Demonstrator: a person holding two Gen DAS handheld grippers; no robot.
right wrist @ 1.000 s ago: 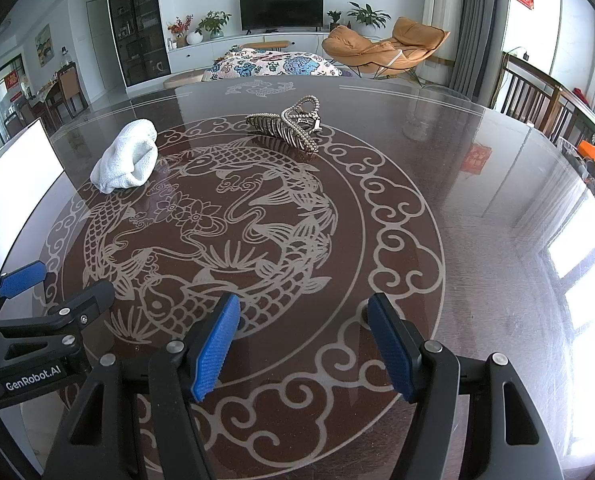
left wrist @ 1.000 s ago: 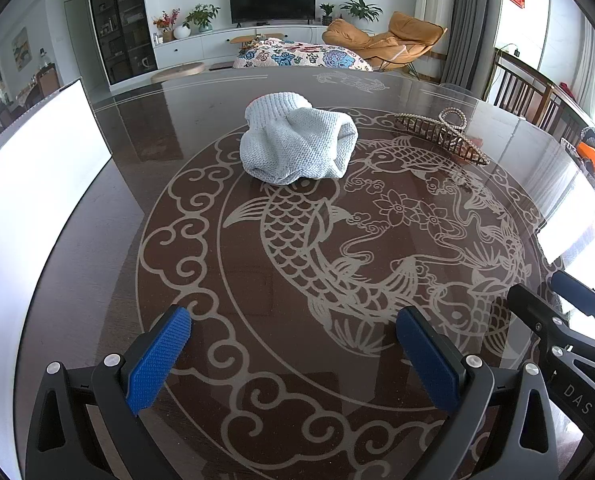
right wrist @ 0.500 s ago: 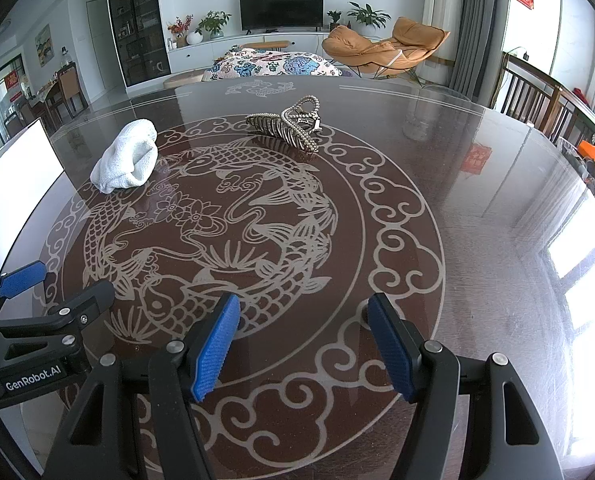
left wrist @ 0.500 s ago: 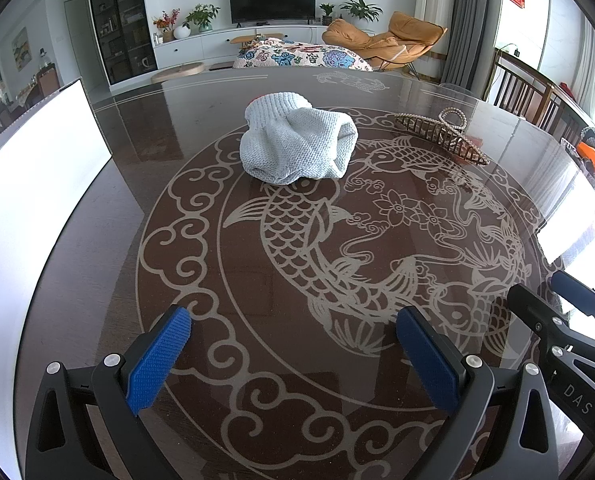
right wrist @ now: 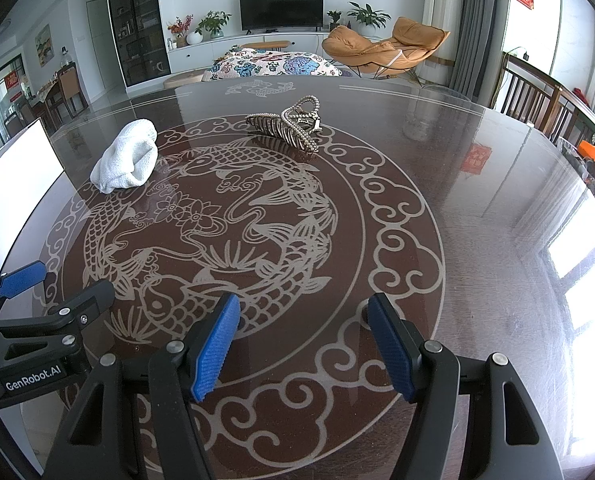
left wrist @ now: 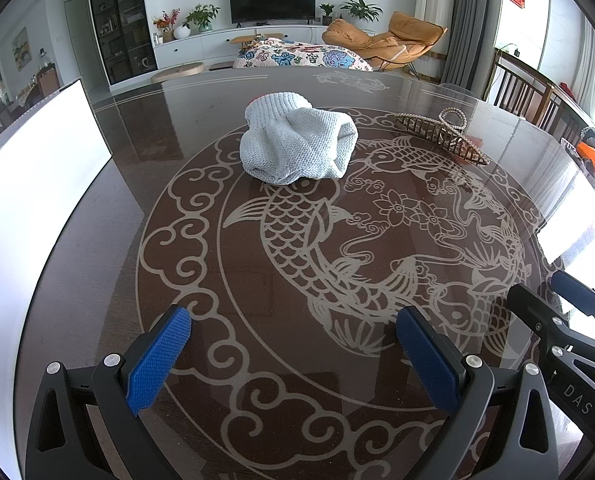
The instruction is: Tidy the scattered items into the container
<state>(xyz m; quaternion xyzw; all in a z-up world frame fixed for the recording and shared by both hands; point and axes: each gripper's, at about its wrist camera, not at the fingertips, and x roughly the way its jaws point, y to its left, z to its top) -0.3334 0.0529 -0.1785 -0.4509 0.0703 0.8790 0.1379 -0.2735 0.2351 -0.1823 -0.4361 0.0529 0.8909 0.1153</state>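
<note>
A rolled pale knitted cloth [left wrist: 297,146] lies on the dark patterned table, far ahead of my left gripper [left wrist: 293,324], which is open and holds nothing. The cloth [right wrist: 125,158] also shows at the left in the right wrist view. A gold hair claw with pearls [right wrist: 287,126] rests at the table's far middle, well beyond my open, empty right gripper [right wrist: 303,312]. The claw [left wrist: 443,136] appears at the right in the left wrist view. A white container wall [left wrist: 29,184] stands along the table's left side.
The table is a round glossy surface with a fish pattern [right wrist: 217,232]. Wooden chairs [right wrist: 537,100] stand at the right edge. The other gripper [left wrist: 557,320] shows at the lower right of the left wrist view. A living room lies beyond.
</note>
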